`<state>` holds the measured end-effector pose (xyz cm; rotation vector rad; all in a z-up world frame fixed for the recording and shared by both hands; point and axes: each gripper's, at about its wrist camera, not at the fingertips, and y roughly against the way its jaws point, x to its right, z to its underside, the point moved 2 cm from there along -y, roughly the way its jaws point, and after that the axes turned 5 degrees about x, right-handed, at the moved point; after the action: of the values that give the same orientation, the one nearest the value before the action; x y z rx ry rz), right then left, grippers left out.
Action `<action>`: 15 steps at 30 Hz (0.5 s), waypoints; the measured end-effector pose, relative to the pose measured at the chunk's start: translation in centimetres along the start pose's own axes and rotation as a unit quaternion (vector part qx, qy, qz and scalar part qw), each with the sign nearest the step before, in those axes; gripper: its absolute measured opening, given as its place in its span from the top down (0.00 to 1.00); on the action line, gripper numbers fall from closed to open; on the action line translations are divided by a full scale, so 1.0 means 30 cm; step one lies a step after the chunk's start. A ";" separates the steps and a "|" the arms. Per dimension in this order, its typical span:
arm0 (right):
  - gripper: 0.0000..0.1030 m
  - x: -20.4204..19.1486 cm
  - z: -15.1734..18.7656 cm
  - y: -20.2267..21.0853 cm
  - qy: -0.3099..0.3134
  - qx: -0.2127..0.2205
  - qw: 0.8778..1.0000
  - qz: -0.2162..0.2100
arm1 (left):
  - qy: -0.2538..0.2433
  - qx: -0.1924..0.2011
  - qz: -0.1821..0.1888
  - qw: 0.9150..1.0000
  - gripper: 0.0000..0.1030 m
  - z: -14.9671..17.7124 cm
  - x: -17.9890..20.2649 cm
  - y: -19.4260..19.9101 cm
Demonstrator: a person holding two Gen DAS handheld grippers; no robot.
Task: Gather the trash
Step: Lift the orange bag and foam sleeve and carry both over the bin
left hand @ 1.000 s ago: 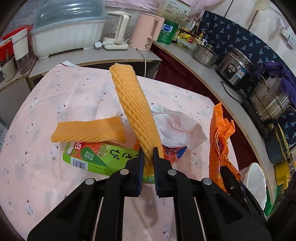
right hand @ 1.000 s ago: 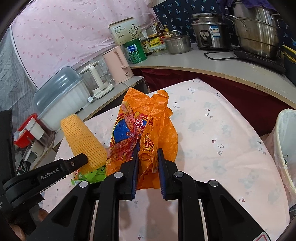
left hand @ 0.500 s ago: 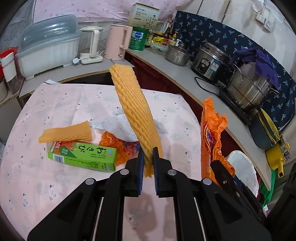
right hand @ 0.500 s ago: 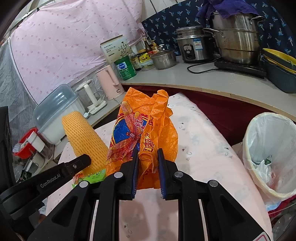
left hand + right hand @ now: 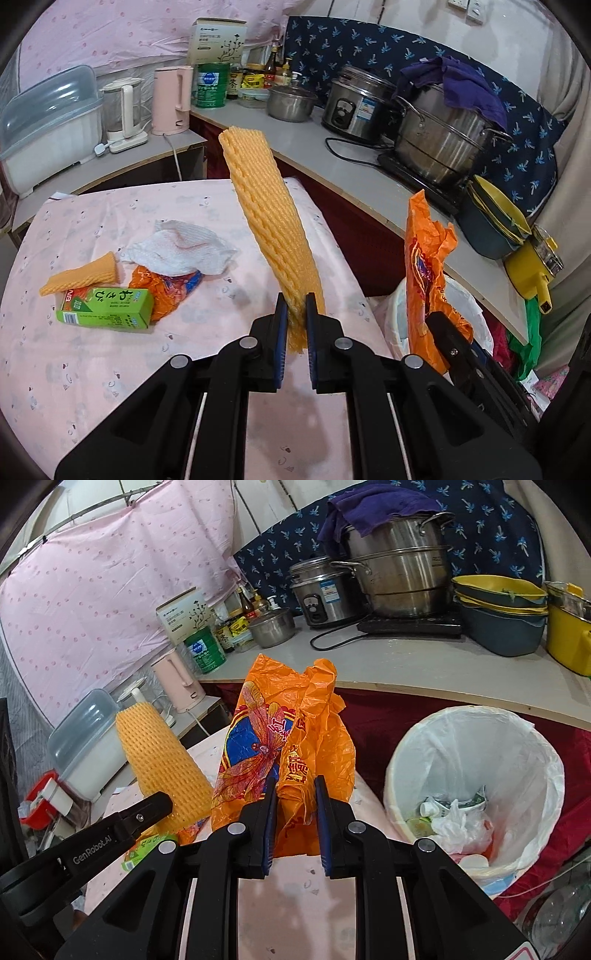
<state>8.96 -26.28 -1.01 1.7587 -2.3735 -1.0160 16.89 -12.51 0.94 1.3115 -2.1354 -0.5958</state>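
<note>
- The left gripper (image 5: 294, 312) is clenched on the lower end of a long orange foam net sleeve (image 5: 271, 221), which stands up and leans away from the camera above the pink-clothed table (image 5: 92, 369)
- The right gripper (image 5: 295, 794) is clamped on a crumpled orange plastic bag (image 5: 291, 746) printed with a dragonfly, held upright above the table's edge
- In the right wrist view the foam net sleeve (image 5: 162, 768) shows just left of the bag, with the left gripper's black finger (image 5: 144, 814) in front of it
- Beside the table, to the right of the held bag, stands a bin with a white liner (image 5: 517, 760); bits of paper and plastic lie at its bottom
- Left on the table lie a green carton (image 5: 107, 308), a shorter orange foam piece (image 5: 79, 277) touching it, a second crumpled orange wrapper (image 5: 166, 288) and a white paper towel (image 5: 181, 249) over that wrapper
- Beyond the table runs a counter (image 5: 332, 147) carrying a pink kettle (image 5: 171, 101), a rice cooker (image 5: 360, 107) and a large steel pot (image 5: 439, 144) under a purple cloth
</note>
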 end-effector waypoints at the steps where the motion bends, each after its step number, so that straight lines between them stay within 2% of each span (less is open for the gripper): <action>1: 0.82 0.018 -0.003 0.007 -0.003 0.002 1.000 0.004 | -0.006 -0.002 0.004 1.000 0.91 0.006 0.026 -0.002; 9: 0.82 0.213 -0.019 0.067 -0.036 0.015 0.998 0.039 | -0.058 -0.014 0.032 0.998 0.91 0.061 0.213 -0.023; 15: 0.83 0.350 -0.015 0.096 -0.060 0.021 0.996 0.063 | -0.103 -0.027 0.055 0.993 0.91 0.106 0.351 -0.051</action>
<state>2.84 -35.09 -2.90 1.5799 -2.5568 -1.0918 11.95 -22.40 0.01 1.1352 -2.3231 -0.7668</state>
